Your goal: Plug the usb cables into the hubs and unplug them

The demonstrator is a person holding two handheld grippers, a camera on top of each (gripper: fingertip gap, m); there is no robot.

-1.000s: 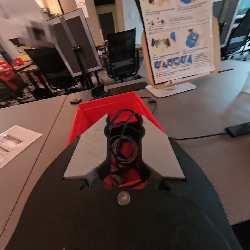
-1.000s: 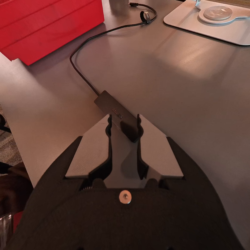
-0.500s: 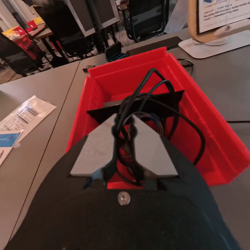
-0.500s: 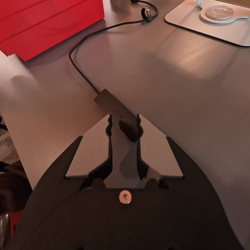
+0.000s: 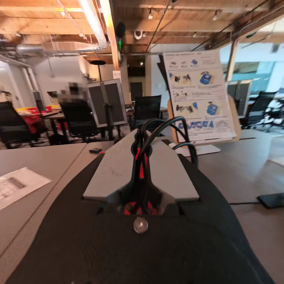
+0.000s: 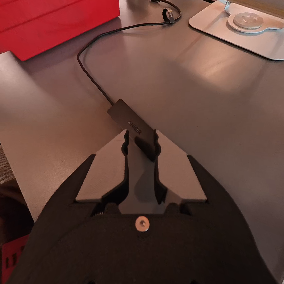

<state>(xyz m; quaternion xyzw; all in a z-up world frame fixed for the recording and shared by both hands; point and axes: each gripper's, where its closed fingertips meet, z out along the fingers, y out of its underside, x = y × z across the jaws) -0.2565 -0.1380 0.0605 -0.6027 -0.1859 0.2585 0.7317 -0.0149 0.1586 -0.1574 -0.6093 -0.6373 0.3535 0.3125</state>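
In the left wrist view my left gripper [image 5: 141,133] is shut on a bundle of black USB cables [image 5: 166,121]. The cables loop up and to the right of the fingertips, held above the table. A strip of the red bin [image 5: 140,169] shows through the gap between the fingers. In the right wrist view my right gripper [image 6: 140,132] grips the near end of a dark flat hub [image 6: 130,121] that lies on the grey table [image 6: 199,107]. The hub's own thin black cable [image 6: 92,76] curves away towards the far side.
The red bin [image 6: 53,23] stands at the far left of the hub. A silver stand base [image 6: 230,35] is at the far right, carrying an instruction sheet [image 5: 198,95]. A paper [image 5: 18,184] lies at left, a black flat device [image 5: 272,201] at right. Chairs stand beyond the table. Tip to tip, the grippers are about 45 cm apart.
My left gripper closed on the cables inside the red bin and lifted them out, tilting upwards. My right gripper and the hub have stayed in place.
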